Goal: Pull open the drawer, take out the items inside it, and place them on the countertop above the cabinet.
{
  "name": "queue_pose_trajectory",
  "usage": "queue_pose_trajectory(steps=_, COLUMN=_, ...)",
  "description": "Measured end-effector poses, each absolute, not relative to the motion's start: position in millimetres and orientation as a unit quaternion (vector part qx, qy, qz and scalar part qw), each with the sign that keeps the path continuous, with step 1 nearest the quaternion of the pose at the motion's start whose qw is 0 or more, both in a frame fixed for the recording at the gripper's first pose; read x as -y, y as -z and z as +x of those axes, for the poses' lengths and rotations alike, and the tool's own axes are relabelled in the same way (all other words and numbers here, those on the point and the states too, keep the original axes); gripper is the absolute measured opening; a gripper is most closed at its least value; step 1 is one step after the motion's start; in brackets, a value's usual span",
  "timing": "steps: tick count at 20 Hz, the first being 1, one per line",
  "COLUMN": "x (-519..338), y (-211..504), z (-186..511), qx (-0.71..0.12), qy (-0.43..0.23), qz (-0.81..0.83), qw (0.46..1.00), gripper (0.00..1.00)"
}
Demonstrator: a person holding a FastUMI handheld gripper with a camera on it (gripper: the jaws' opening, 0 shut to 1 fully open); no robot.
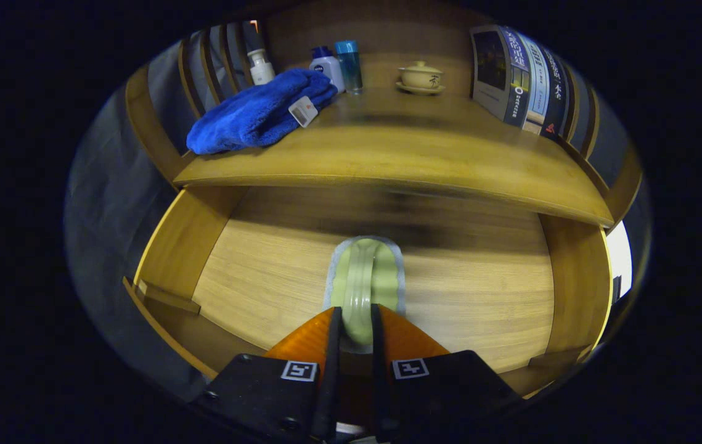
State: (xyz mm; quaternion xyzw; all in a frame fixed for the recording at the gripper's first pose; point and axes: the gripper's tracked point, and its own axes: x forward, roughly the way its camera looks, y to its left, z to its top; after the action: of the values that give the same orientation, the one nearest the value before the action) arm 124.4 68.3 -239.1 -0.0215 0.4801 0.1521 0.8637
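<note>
While the gripper (pixel 355 324) sits low over the open drawer (pixel 264 271), its two fingers are closed in on one pale green ridged item (pixel 366 277), pinching its near end from both sides. That green piece stands on edge between the fingertips and runs away from them over the drawer's wooden floor; a thin grey-white rim outlines it. Whether it touches the floor or hangs just above cannot be told. One item in the drawer, nothing else seen on the floor. Drawer walls rise on both sides.

Above and beyond the drawer is the countertop (pixel 424 154). Count on it: one blue towel (pixel 258 114) with a white tag, bunched at the left front; behind it one white pump bottle (pixel 261 66), one white bottle with a blue cap (pixel 326 65), one blue tumbler (pixel 349 63), the last two just beside each other. One lidded teacup on a saucer (pixel 420 76) stands well apart, toward the middle back. A row of books (pixel 523 77) stands at the right back, spines outward, number unclear.
</note>
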Motion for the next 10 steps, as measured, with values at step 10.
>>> queue_pose_trajectory(steps=10, x=-77.3, y=136.6, z=111.2, qx=-0.351, qy=-0.191, qz=-0.014, qw=0.917, gripper=0.31)
